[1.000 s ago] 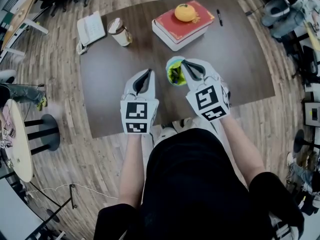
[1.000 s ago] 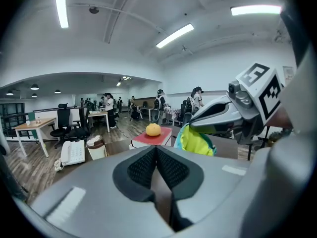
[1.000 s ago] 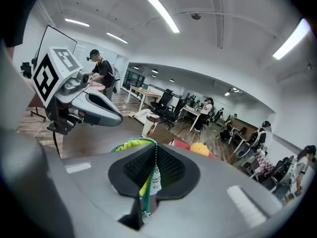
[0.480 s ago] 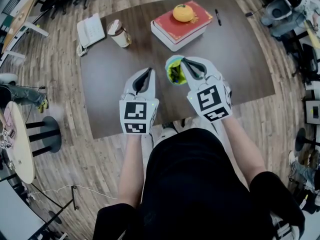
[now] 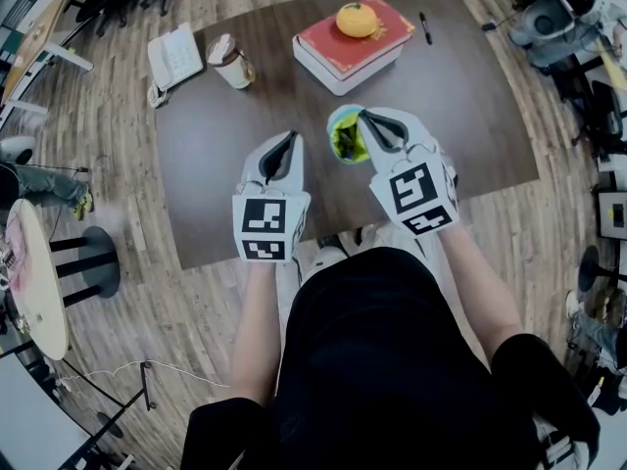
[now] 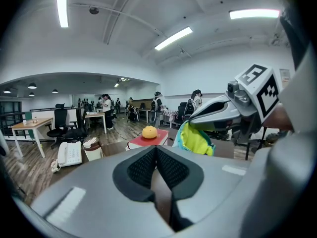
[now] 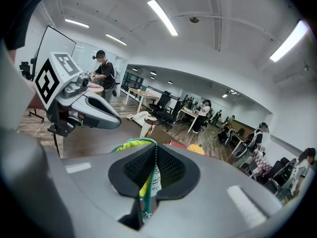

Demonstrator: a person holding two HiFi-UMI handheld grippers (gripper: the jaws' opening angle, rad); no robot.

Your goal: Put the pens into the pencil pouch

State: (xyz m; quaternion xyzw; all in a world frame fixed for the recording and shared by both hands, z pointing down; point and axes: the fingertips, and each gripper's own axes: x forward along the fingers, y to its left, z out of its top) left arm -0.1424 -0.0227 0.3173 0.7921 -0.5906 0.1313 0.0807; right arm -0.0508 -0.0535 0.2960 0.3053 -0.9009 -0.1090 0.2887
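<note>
The pencil pouch [image 5: 343,140], teal outside and yellow-green inside, hangs from the right claw [image 5: 365,122] near the middle of the counter [image 5: 225,164]. The right gripper view shows that claw clenched on the pouch's zip edge, with the fabric pinched between the pads. Held by one side of the rim, the mouth sags open and faces up, which looks meant to give a pen a clear way in.

Only one pen [image 5: 425,27] can be seen. It is a dark one lying flat near the far edge of the counter, well apart from the pouch, so nothing is visibly in the pouch yet.

The left claw [image 5: 285,145] hovers just beside the pouch. Its jaws are pressed together on nothing, and it seems to be the free claw that would fetch the pen. It would have to spread its jaws first and reach past the book.

Farther off, a red-covered book [image 5: 345,49] carries an orange [image 5: 357,19]. A lidded cup [image 5: 232,65] and a white telephone [image 5: 176,56] sit toward the far left.
</note>
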